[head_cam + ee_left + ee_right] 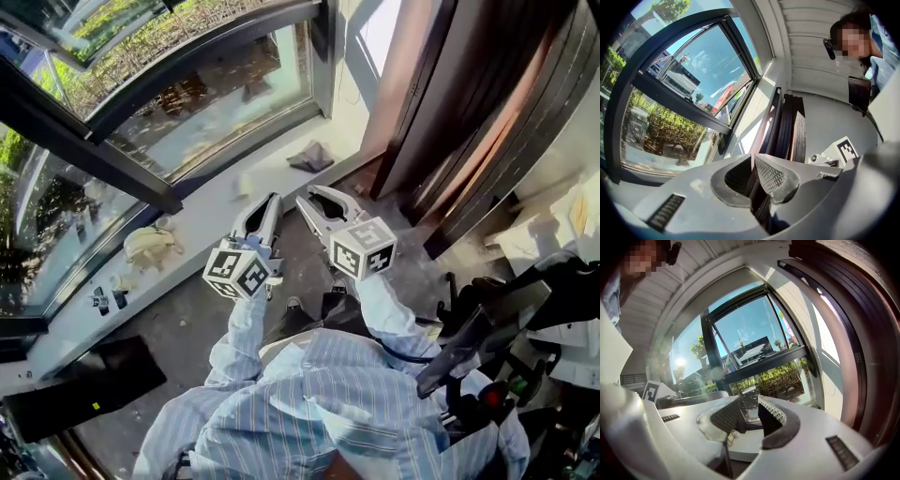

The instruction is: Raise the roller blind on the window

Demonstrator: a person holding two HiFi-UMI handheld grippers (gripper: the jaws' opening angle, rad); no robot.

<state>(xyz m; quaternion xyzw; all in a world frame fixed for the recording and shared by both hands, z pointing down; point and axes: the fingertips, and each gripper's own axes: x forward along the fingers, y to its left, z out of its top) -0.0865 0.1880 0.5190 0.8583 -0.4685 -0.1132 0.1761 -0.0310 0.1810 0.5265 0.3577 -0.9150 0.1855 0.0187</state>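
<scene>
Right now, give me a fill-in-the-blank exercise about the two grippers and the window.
1. The jaws of the left gripper are closed, while those of the right gripper stand ____.
2. Between the right gripper's jaws there is ____.
3. The grey cloth lies on the white ____ below the window.
Missing words: open; nothing; ledge.

Grey crumpled cloth (312,157) on white sill (216,214), near dark-brown folded panels (469,112). Beige rag (150,246) further left on sill, two small dark objects (98,300) near it. Flat black panel (84,380) on speckled grey floor (187,323). Black equipment (478,337) at right. Green hedge (661,131) outside.
</scene>
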